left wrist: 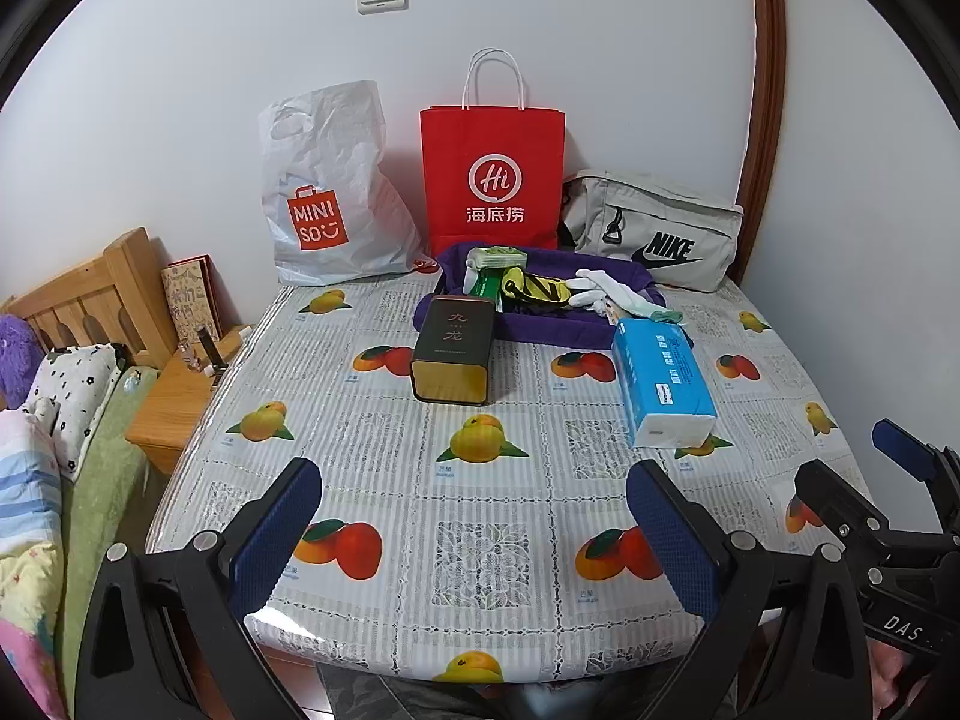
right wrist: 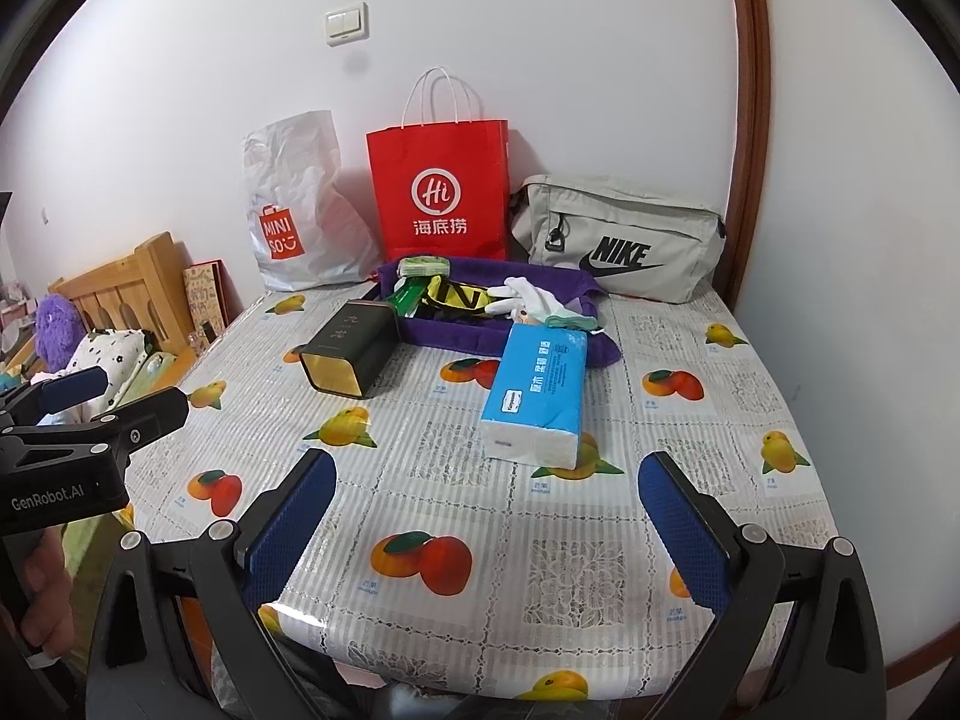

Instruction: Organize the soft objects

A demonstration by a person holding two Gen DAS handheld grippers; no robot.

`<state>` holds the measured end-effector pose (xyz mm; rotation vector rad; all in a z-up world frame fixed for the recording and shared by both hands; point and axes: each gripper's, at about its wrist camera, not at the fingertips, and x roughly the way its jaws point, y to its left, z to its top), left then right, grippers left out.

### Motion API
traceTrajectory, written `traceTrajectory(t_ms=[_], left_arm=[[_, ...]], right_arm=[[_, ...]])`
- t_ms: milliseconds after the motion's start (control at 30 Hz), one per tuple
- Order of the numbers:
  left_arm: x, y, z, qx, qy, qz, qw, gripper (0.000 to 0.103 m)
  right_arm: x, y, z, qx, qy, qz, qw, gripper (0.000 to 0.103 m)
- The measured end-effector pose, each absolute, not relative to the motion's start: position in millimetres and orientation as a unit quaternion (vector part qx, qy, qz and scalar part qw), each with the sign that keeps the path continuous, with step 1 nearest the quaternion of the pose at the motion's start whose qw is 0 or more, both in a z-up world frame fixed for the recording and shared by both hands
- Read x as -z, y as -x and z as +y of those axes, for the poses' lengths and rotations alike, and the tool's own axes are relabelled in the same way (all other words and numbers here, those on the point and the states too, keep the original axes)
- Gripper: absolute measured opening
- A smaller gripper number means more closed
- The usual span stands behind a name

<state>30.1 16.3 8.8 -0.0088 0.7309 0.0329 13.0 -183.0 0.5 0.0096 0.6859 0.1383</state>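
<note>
Both grippers, left (left wrist: 474,531) and right (right wrist: 486,516), hover spread and empty at the near table (right wrist: 540,540) edge, likely poised before reaching the tissues (right wrist: 537,393).

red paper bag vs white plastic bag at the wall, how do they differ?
The red paper bag stands upright and smooth with white cord handles; the white plastic bag is crumpled, slumps, and has a cut-out handle. The red one bears a white round logo, the white one an orange square logo. Both lean at the wall on the table.
</note>
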Motion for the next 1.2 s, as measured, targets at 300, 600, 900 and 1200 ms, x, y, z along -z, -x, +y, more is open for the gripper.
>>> traceTrajectory(t_ms=[300, 600, 900, 1200], left_arm=[[-9.5, -29.7, 15.8, -0.016, 0.004, 0.355, 0.935, 0.103], [-10.2, -29.6, 17.9, -0.016, 0.004, 0.355, 0.935, 0.103], [-10.6, -29.3, 17.0, -0.015, 0.002, 0.354, 0.935, 0.103], [-10.5, -29.4, 17.3, -0.015, 0.002, 0.355, 0.935, 0.103]], right_arm=[[-1.3, -12.6, -182.0, -0.07, -0.004, 0.335, 0.94, 0.1], [-1.6, -12.0, -180.5, -0.07, -0.002, 0.335, 0.94, 0.1], [-1.9, -11.9, -181.0, -0.07, -0.002, 0.335, 0.94, 0.1], [-2.1, -11.2, -180.9, -0.07, -0.002, 0.334, 0.94, 0.1]])
